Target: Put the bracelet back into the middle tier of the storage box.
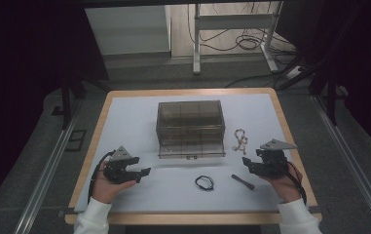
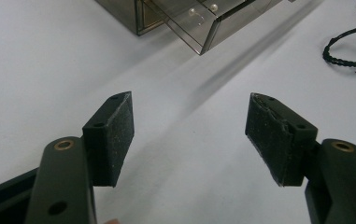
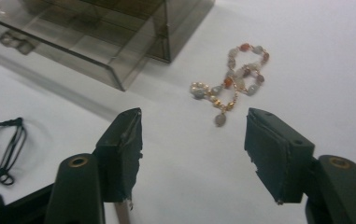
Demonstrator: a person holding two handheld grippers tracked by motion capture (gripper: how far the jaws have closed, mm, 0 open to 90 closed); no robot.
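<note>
A smoky see-through drawer box stands mid-table with its bottom drawer pulled out toward me. A beaded bracelet lies to its right, and a black cord bracelet and a short dark stick lie in front. My left gripper rests open at the front left, nothing between its jaws. The right gripper is open at the front right, just short of the beads. In the right gripper view the beaded bracelet lies beyond the open gripper. In the left gripper view the gripper is empty, the drawer ahead.
A white mat covers the wood-edged table. The black cord bracelet lies to the right in the left gripper view and at the left edge in the right gripper view. Two pale beads lie in the drawer.
</note>
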